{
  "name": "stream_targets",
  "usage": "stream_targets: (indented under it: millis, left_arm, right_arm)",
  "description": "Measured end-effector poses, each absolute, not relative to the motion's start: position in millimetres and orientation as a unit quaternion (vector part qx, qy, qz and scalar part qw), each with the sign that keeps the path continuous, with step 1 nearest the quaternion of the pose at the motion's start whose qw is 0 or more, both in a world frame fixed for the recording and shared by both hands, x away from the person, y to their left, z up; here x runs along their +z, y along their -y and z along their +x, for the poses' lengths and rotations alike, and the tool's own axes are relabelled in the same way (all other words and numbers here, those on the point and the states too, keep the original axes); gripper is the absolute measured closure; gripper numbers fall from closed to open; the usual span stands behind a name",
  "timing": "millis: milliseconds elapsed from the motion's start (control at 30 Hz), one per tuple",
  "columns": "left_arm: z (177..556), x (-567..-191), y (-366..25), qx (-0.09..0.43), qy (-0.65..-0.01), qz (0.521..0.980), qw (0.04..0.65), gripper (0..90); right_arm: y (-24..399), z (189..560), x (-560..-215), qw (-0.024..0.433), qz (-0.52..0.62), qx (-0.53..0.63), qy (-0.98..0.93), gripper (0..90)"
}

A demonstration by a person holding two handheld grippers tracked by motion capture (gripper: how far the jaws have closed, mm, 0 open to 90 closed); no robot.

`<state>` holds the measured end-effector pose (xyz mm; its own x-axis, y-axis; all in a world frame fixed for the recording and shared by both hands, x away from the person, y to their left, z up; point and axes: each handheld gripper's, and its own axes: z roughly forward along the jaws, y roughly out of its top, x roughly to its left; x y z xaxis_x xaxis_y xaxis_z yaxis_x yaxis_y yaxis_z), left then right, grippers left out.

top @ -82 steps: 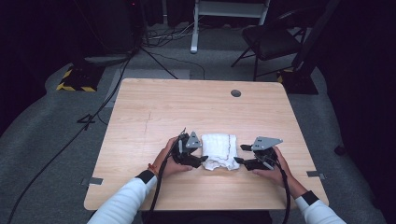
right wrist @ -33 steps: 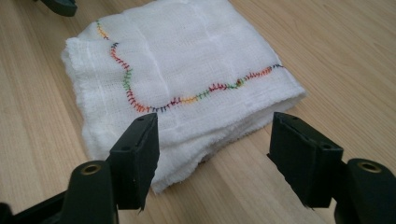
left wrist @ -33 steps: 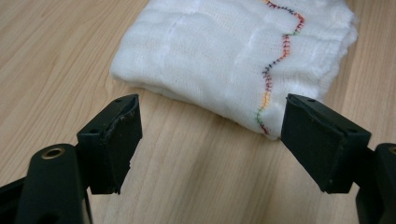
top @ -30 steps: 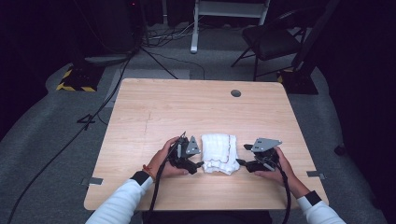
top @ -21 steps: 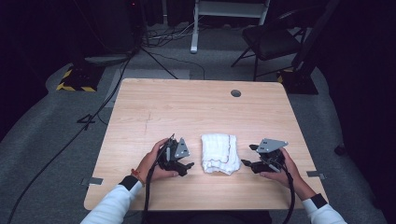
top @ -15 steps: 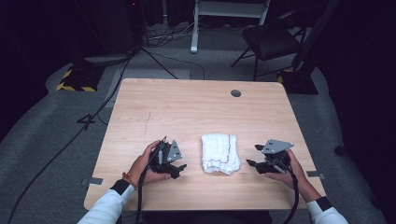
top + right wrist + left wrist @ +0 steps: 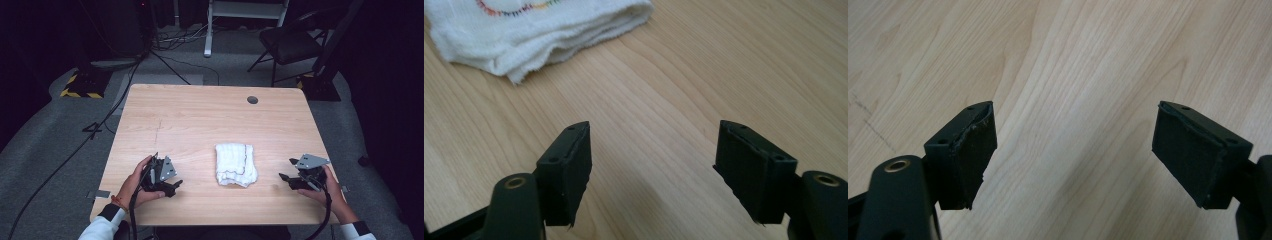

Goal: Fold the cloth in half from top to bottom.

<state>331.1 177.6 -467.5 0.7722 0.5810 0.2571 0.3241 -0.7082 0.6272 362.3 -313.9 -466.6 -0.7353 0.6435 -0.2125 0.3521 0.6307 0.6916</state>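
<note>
both grippers sit low on the table near its front edge in the high view: left gripper [image 7: 172, 186] off to the left of the towel [image 7: 235, 164], right gripper [image 7: 286, 179] off to the right, each well apart from it. we've got a folded white towel lying flat betw them, roughly mid-table toward our side, stacked layers, a thin dark stitched line running across it. wooden table [image 7: 200, 115] is bare elsewhere save a small round grommet [image 7: 252, 100] near the far edge. hands wrap the gripper bodies, cables trail back off the front edge.

left gripper view: jaws spread wide w/ nothing betw them, just wood grain under the pads [image 7: 973, 150]. no cloth in this frame, so this gripper is pointed at bare table.

right gripper view: jaws also spread wide & empty. towel [image 7: 539, 30] lies ahead & to the upper left, its layered edge facing us, coloured stitching on top, clear gap of table betw it & the pads [image 7: 574, 165].

our read: folding looks done, towel is neat & let go, so we're at the release/retreat step. next move, if any, prob just calls for parking both grippers clear of the cloth w/o brushing the stack; if another fold is wanted, we'd need to come back in low & pinch an edge on each side.
</note>
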Motion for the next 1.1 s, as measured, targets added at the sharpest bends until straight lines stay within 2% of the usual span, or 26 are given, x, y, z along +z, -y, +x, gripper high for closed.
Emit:
stream_targets:
  millis: [700, 867, 967, 1100]
  left_arm:
    - [332, -490, -223, 0.210, -0.326, 0.878, 0.279, 19.6]
    - [335, -496, -239, 0.184, -0.352, 0.865, 0.306, 19.2]
    - [337, -501, -251, 0.148, -0.381, 0.850, 0.332, 19.0]
    - [337, -504, -256, 0.152, -0.385, 0.844, 0.342, 18.6]
  right_arm:
    - [393, 344, -494, 0.220, 0.403, 0.333, -0.823, 29.9]
    - [403, 344, -500, 0.207, 0.426, 0.348, -0.809, 27.9]
    - [404, 345, -502, 0.203, 0.438, 0.351, -0.803, 25.3]
    - [406, 345, -503, 0.198, 0.438, 0.358, -0.800, 24.9]
